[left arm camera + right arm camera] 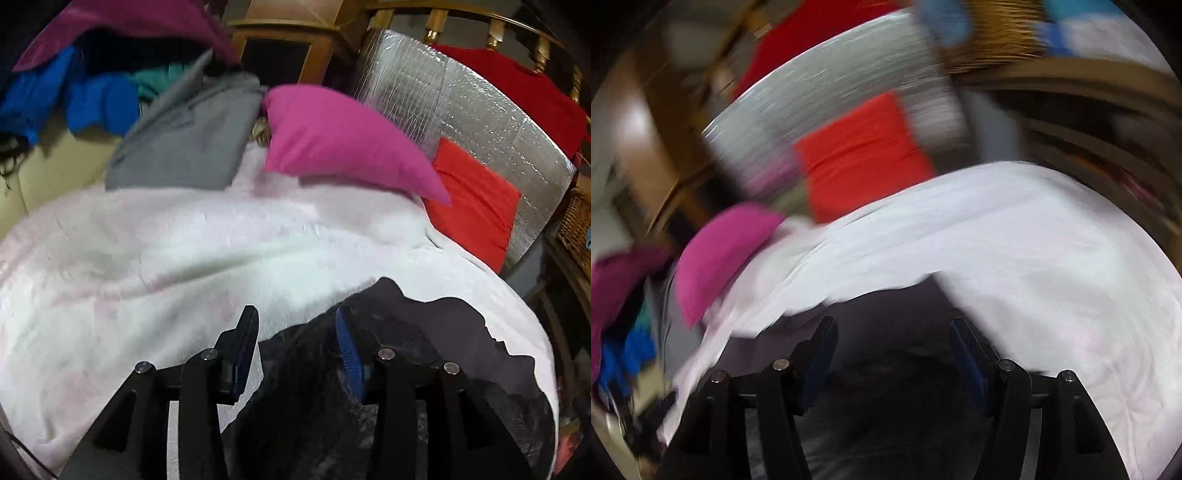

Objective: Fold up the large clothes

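A dark, almost black garment (pixel 436 343) lies bunched on a white fleece blanket (pixel 166 258) at the lower right of the left wrist view. My left gripper (pixel 295 317) is open, its fingers apart just over the garment's left edge, holding nothing. In the blurred right wrist view the same dark garment (pixel 886 321) lies between and below the fingers of my right gripper (pixel 894 328), which is open wide and empty. The white blanket (pixel 1034 258) spreads beyond it.
A magenta pillow (pixel 340 140), a red-orange cushion (pixel 476 206) and a silver foil panel (pixel 461 110) stand at the back. A grey garment (pixel 184 147) and a pile of blue and purple clothes (pixel 92 92) lie at the back left. Wooden furniture and a wicker basket (pixel 576 221) are on the right.
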The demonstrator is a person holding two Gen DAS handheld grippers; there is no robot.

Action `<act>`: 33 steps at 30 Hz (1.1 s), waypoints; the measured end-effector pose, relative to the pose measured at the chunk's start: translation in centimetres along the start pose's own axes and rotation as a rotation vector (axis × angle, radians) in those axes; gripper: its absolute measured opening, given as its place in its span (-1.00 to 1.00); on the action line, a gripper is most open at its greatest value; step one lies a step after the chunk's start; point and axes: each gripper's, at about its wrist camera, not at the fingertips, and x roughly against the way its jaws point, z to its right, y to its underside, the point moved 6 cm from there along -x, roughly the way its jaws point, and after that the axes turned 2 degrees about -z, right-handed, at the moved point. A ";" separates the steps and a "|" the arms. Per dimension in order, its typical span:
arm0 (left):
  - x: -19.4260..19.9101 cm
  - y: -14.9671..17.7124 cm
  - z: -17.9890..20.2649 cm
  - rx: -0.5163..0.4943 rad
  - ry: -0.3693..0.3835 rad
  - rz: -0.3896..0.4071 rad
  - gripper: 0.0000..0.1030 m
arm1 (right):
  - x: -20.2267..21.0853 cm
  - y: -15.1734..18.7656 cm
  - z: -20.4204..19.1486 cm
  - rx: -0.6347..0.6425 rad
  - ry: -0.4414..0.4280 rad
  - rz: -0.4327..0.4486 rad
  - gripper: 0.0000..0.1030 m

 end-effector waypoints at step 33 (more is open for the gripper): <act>-0.5 2.5 2.4 -0.126 0.031 -0.151 -0.02 | -5.3 2.5 -7.6 0.012 -0.101 -0.195 0.14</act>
